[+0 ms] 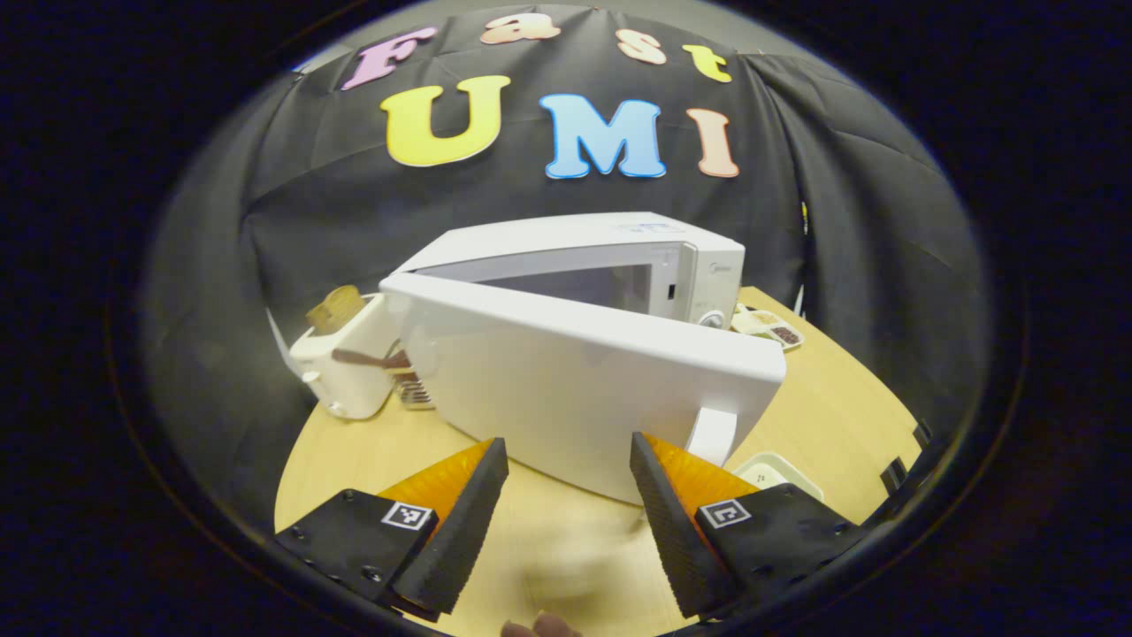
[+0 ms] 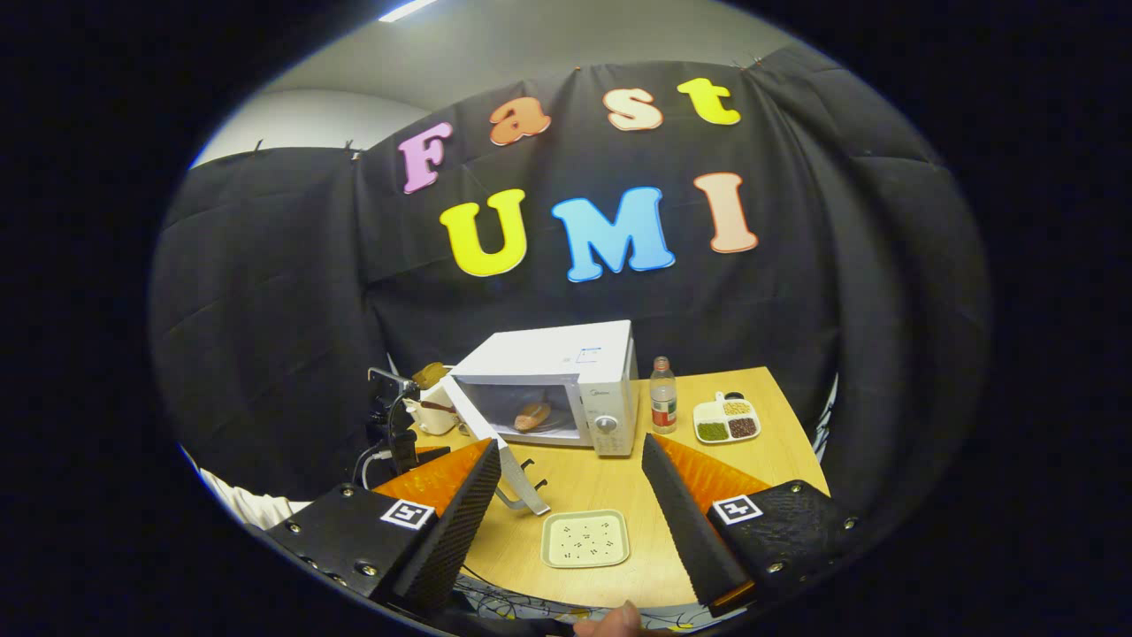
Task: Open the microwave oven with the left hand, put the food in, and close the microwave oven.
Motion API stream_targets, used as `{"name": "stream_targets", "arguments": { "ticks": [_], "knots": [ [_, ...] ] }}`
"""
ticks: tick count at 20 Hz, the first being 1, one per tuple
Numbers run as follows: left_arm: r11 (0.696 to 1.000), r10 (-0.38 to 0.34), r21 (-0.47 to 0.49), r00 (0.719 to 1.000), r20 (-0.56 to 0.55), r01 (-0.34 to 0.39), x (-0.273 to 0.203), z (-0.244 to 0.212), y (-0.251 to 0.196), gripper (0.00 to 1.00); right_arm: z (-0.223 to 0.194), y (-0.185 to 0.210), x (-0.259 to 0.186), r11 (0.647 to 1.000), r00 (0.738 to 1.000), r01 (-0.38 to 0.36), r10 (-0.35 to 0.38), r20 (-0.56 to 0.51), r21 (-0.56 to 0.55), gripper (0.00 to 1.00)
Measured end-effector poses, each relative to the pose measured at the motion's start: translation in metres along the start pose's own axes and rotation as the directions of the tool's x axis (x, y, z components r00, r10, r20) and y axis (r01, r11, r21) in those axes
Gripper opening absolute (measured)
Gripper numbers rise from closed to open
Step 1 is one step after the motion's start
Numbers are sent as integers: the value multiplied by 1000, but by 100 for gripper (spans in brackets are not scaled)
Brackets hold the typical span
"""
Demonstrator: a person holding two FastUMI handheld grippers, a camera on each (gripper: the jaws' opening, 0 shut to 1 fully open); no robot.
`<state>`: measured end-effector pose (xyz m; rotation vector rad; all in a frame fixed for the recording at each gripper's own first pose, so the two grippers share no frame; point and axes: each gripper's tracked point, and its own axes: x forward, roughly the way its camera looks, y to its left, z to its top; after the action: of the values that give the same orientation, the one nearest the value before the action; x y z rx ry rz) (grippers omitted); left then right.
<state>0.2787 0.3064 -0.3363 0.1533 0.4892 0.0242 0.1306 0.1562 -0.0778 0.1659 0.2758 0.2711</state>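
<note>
Two views, so left gripper view first: the left gripper [image 1: 568, 513] hangs with its jaws wide apart and nothing between them, right in front of the microwave door [image 1: 584, 389], which is swung open toward the camera. The door's handle [image 1: 710, 435] sticks down at its free end, just above the right finger. The microwave [image 1: 619, 265] sits on the wooden worktop [image 1: 822, 398], front facing right in this view; there's a small logo on its control panel, too tiny to read. Left of it is a white toaster [image 1: 345, 363] with a slice of bread poking out the top. Behind the microwave's right corner is a divided dish [image 1: 768, 326] with bits of food in it. A pale tray [image 1: 778, 473] peeks out by the right finger. Right gripper view: the right gripper [image 2: 566, 522] also has its jaws spread wide and empty, hovering well back from the microwave [image 2: 553, 380]. The food [image 2: 531, 416], a brownish bun-like lump, lies inside the cavity on its plate, long axis roughly left-right. The square tray [image 2: 585, 538] sits bare between the fingers. Beside the microwave stands a bottle [image 2: 663, 395], label unreadable, then the divided dish [image 2: 727, 418] holding green, dark and pale grains.
</note>
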Motion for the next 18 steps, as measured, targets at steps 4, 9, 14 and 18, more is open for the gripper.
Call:
{"name": "stream_targets", "arguments": {
  "ticks": [4, 9, 14, 18],
  "knots": [
    [998, -54, 13, 998, 11, 54, 44, 13, -7, 94, -2, -8, -1, 991, 993, 118, -118, -2, 63, 99],
    [997, -78, -11, 996, 30, 79, 96, 32, -10, 94, -3, -8, -7, 974, 975, 223, -222, -14, 51, 98],
    [999, -21, -27, 999, 35, 22, 146, 51, -4, 94, 12, -8, -15, 962, 963, 269, -270, 5, 40, 98],
    [984, -43, -176, 997, -70, 30, 165, 25, -13, 94, 13, -15, -23, 957, 957, 289, -289, 10, 18, 98]
  ]
}}
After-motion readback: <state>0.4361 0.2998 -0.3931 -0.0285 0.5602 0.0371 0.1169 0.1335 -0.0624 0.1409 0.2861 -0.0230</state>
